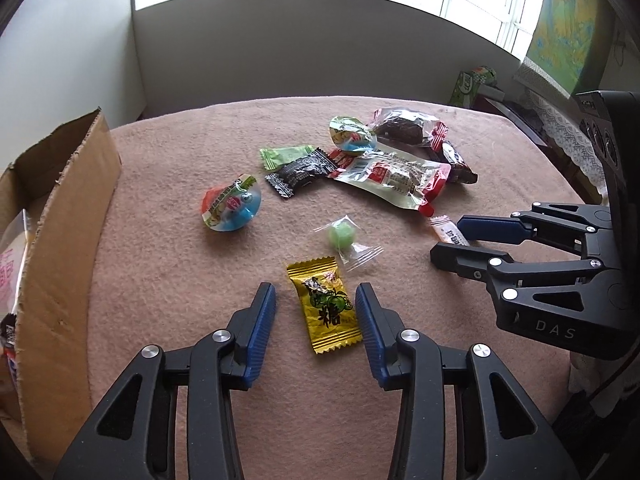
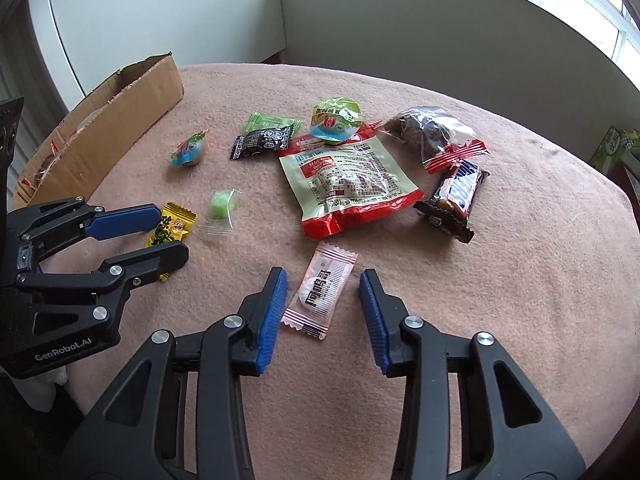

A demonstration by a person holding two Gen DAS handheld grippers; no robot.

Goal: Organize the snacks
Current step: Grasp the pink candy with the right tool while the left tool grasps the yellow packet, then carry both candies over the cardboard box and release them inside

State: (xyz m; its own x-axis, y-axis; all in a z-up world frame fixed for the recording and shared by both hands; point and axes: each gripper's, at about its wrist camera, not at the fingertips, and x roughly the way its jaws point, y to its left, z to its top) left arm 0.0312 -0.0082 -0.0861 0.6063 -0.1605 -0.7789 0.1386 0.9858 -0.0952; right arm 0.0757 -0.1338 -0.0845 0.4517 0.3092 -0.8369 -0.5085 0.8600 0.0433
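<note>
- Snacks lie scattered on a round table under a pinkish-brown fuzzy cloth [image 1: 180, 280]; nearest the left gripper [image 1: 316, 300] is a yellow foil-wrapped candy [image 1: 326, 310], flat on the cloth between the blue pads, which stand apart from it on both sides with a visible gap.
- Right gripper [image 2: 323, 286] likewise straddles a pale pink wrapped candy with black print [image 2: 320, 294]; its left pad sits just beside the wrapper and the right pad stands clear, so nothing is gripped.
- Just beyond lies a green round sweet in clear wrap [image 1: 342, 234].
- Farther back sit a blue jelly cup with printed lid [image 1: 232, 208], a black candy wrapper [image 1: 302, 172] and a light green candy wrapper [image 1: 282, 156].
- Behind those are a clear-and-red flat snack pouch [image 2: 348, 182], a second jelly cup [image 2: 336, 122], a brown chocolate bar [image 2: 454, 200] and a clear bag of dark snacks [image 2: 428, 130].
- At the left edge stands an open brown cardboard box [image 1: 68, 220] with packets inside.
</note>
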